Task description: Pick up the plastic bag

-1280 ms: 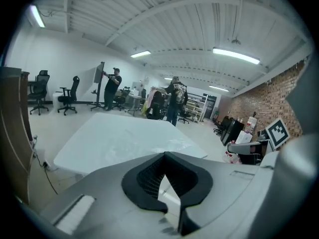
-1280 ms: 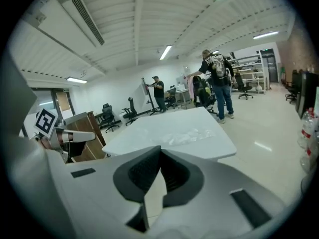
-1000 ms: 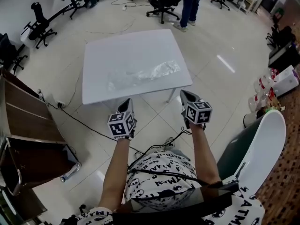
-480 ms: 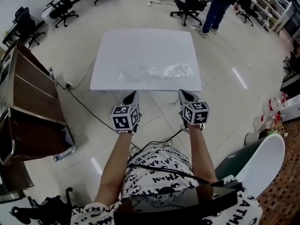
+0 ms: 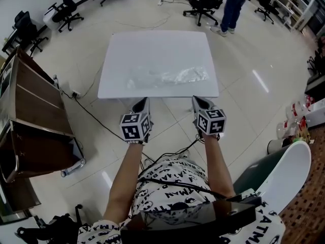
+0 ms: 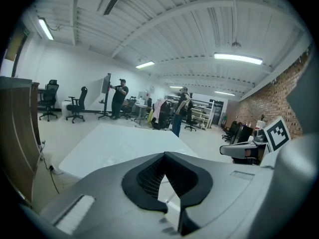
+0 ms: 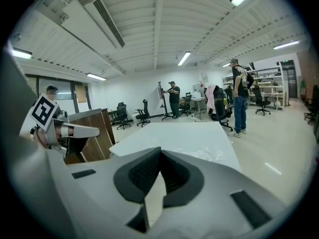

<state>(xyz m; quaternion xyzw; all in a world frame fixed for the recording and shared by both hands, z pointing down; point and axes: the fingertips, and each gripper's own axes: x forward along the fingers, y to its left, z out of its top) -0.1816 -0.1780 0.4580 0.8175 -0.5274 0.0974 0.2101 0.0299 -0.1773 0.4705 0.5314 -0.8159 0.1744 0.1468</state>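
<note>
A clear, crinkled plastic bag (image 5: 167, 77) lies across the near half of the white table (image 5: 152, 47). In the right gripper view the plastic bag (image 7: 205, 153) shows just past the jaws, on the table (image 7: 174, 133). My left gripper (image 5: 143, 101) and right gripper (image 5: 198, 100) hover side by side at the table's near edge, short of the bag. Both are shut with nothing between the jaws. In its own view the left gripper (image 6: 165, 156) points over the table (image 6: 114, 143). The right gripper (image 7: 160, 150) does the same from the right.
A wooden cabinet (image 5: 30, 111) stands to the left, and a black cable (image 5: 91, 118) runs across the floor by the table's near left corner. A white chair (image 5: 287, 161) and bottles (image 5: 292, 128) are at the right. Office chairs (image 5: 66, 6) and standing people (image 5: 233, 4) are beyond the table.
The head view has swung, so the table now sits centred and square ahead. Both grippers stay shut and have come up to the table's near edge.
</note>
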